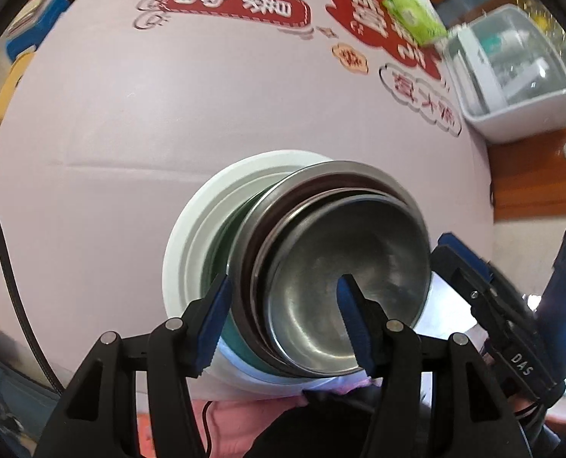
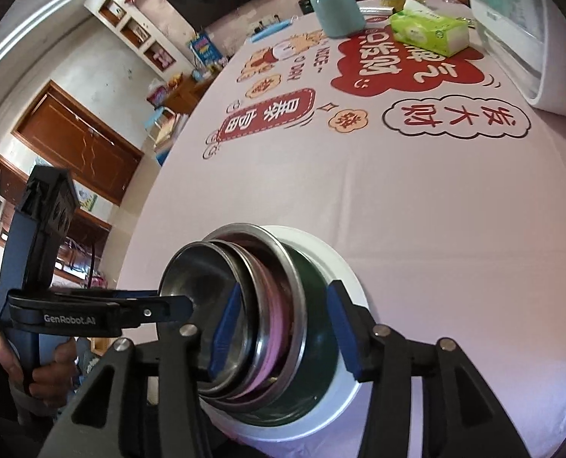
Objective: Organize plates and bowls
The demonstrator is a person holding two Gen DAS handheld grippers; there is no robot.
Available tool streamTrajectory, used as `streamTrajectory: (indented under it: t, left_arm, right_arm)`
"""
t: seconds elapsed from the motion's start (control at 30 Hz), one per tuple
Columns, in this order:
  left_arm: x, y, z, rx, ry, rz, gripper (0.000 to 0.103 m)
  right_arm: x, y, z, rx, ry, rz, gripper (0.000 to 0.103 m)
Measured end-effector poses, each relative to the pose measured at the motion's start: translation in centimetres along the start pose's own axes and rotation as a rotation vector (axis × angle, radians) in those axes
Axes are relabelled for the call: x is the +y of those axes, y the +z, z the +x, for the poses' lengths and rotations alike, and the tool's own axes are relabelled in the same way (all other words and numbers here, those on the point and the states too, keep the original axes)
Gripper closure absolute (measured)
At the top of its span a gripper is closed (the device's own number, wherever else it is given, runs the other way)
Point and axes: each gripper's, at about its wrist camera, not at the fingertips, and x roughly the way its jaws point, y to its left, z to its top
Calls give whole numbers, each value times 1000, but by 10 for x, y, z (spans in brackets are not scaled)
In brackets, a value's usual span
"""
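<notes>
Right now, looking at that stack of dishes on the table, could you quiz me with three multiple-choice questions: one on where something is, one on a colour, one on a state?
1. Where does the tissue pack lie?
A. on the stack
B. at the table's far end, beside the jar
C. on the floor

2. What colour is the plate under the stack?
A. white
B. red
C. black

3. How do the steel bowls sit?
A. upside down
B. spread apart
C. nested, mouths up

Answers: 1 B, it lies on the red print by the jar. 2 A, its white rim rings the stack. 3 C, each sits inside the next.
</notes>
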Motion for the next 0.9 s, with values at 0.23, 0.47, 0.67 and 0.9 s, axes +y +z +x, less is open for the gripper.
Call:
streamTrajectory:
  t: [0.23, 0.47, 0.67, 0.9]
  left_arm:
    - [-1, -32, -14, -159, 6, -106, 35]
    - [5, -59, -17, -258, -12, -144, 35]
    - [6, -71, -26, -309, -28, -63, 35]
    - [13, -85, -50, -378, -31, 57, 32]
  right_arm:
    - [-27, -9, -12, -50, 0, 57, 49]
    - [-37, -14, -23, -89, -84, 31, 48]
    - [-15, -38, -42, -174, -157, 20, 33]
    - [37, -74, -55, -262, -228, -1, 29]
